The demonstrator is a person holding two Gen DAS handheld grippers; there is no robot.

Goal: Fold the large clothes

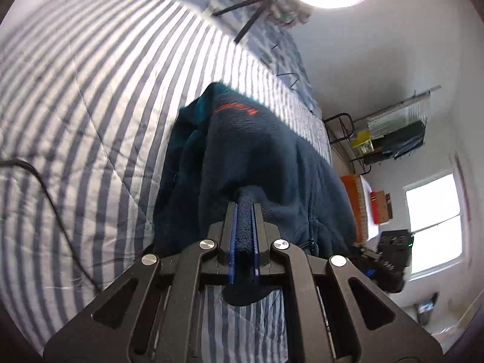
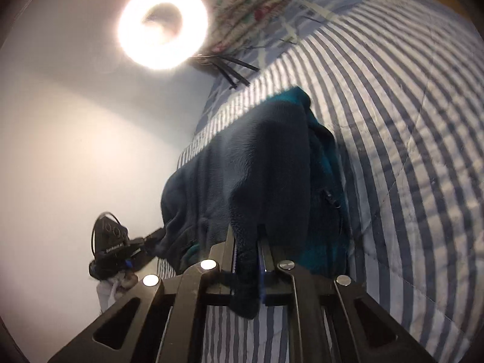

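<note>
Pinching the fleece (image 1: 257,163) on both sides right now: the left tool (image 1: 244,208) is clamped nearly shut on a thick roll of the fabric, and the right tool (image 2: 246,236) is squeezed down on a fold of the hem too, with a bit of cloth dangling below the jaws. So both grips look solid, no slack between the pads.

Past the tools, the fleece is a dark blue heap draped on the striped bed (image 1: 90,106), bunched with a teal lining showing at the far end and a zipper (image 2: 334,204) along one side. It's not flat yet.

For this step I'd keep both grips level with each other and pull the edge taut before laying it over, otherwise thick fleece just lumps up. Watch the zipper side so it doesn't twist under.

Farther back there's a ring light (image 2: 163,30) and some folded bedding (image 2: 257,9).
</note>
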